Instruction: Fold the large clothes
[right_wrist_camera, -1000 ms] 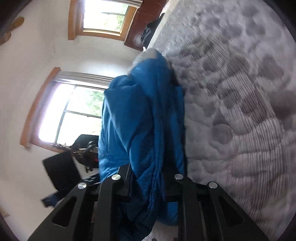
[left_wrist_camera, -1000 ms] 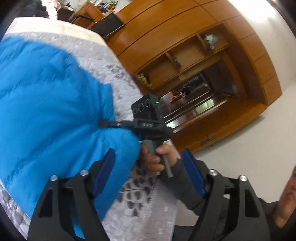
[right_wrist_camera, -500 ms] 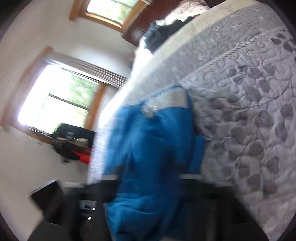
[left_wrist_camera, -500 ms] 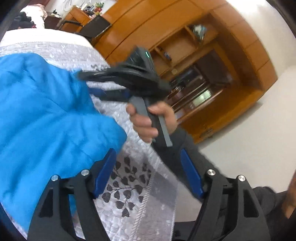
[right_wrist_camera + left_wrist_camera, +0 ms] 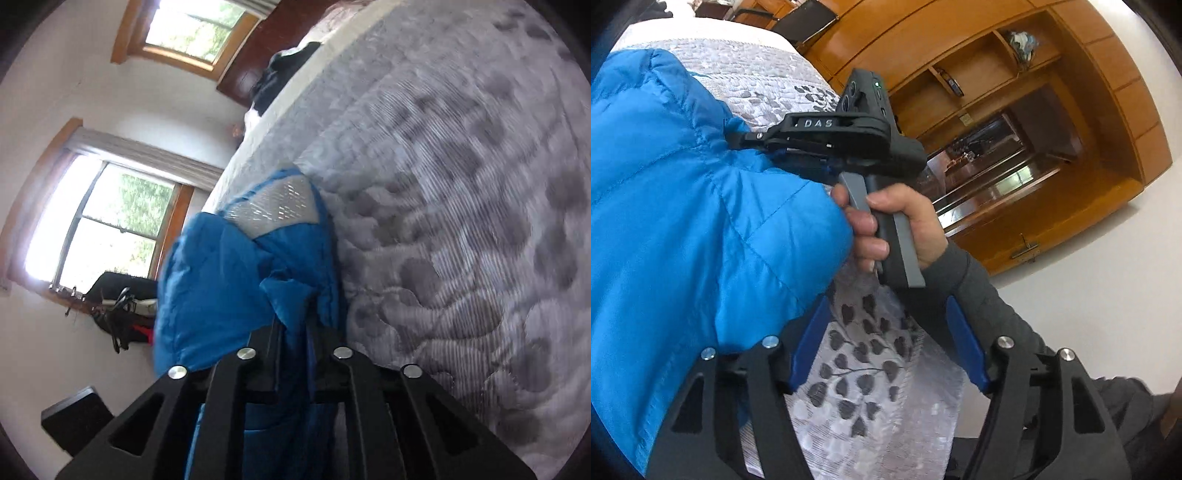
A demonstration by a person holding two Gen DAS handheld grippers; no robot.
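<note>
Clenched on a bunched edge of the blue puffer jacket (image 5: pixel 229 280), the right claw (image 5: pixel 291 354) has its two fingers nearly together with fabric pinched between them. Seen from the left wrist view, that same claw (image 5: pixel 746 138) reaches into the jacket's side, a hand (image 5: pixel 890 225) wrapped round its grey grip. Nearer that camera, the left claw (image 5: pixel 890 347) stands released, its blue pads wide apart over the leaf-patterned bedspread (image 5: pixel 871 373), touching no cloth.

Most of the jacket lies on the bed, with a silvery lining panel (image 5: pixel 273 210) showing at its far end. Beyond, a wooden wall unit (image 5: pixel 1015 110) fills one side of the room and windows (image 5: pixel 107 229) the other.

The step looks like carrying a held edge across to make a fold. To do it well, I would keep the pinch firm, lift enough that the padded layers clear the bed rather than drag, and bring the free claw onto the jacket to pin the crease line, since slick quilted fabric tends to slide and spring open.
</note>
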